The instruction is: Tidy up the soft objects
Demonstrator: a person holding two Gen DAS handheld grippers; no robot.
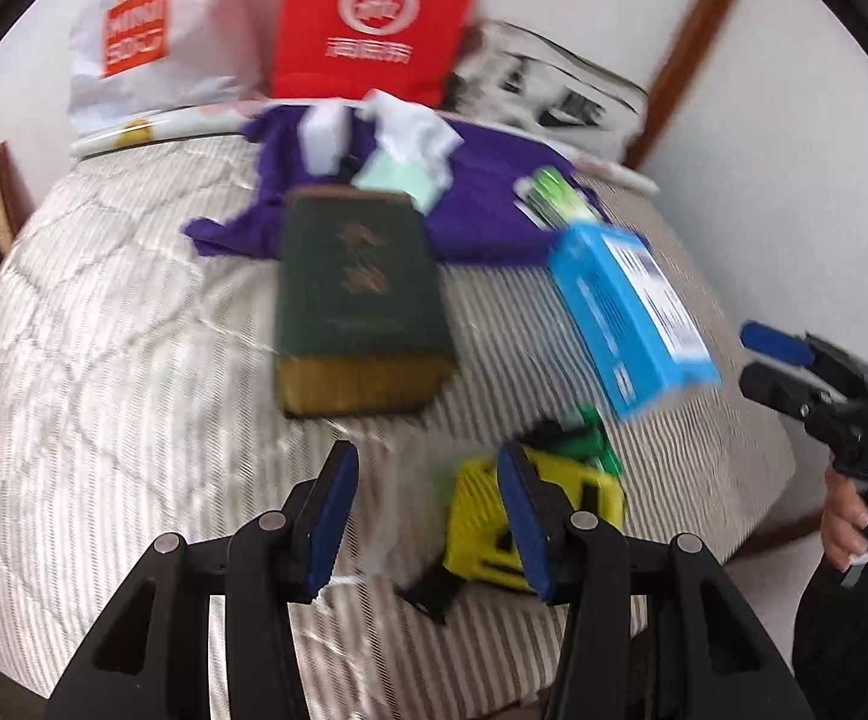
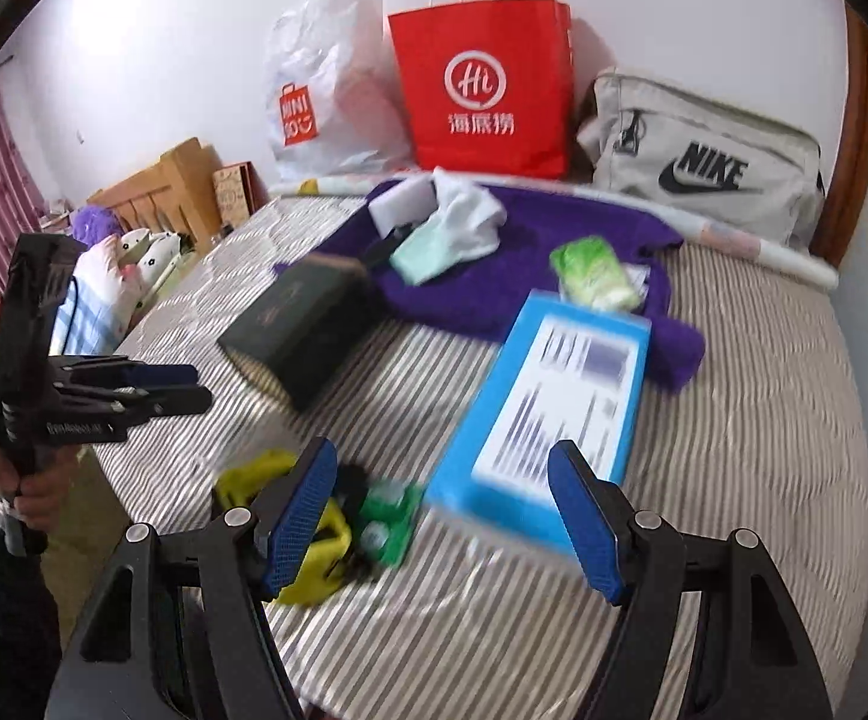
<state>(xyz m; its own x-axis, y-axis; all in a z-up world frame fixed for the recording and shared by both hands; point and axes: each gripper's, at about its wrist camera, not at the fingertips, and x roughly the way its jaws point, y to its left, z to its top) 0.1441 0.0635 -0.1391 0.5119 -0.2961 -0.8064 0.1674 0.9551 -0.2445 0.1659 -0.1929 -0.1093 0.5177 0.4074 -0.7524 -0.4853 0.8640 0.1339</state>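
Left tongs point(image 1: 428, 516) part-open, empty, above yellow object point(image 1: 481, 516); right tongs point(image 2: 442, 519) wider, empty, above blue box point(image 2: 553, 396).

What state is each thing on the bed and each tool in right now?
Left tool: open, empty.
Right tool: open, empty.
Purple cloth: spread, rumpled.
White cloth: crumpled on the purple cloth.
Green box: closed, flat.
Blue box: closed, flat.
Red paper bag: upright.
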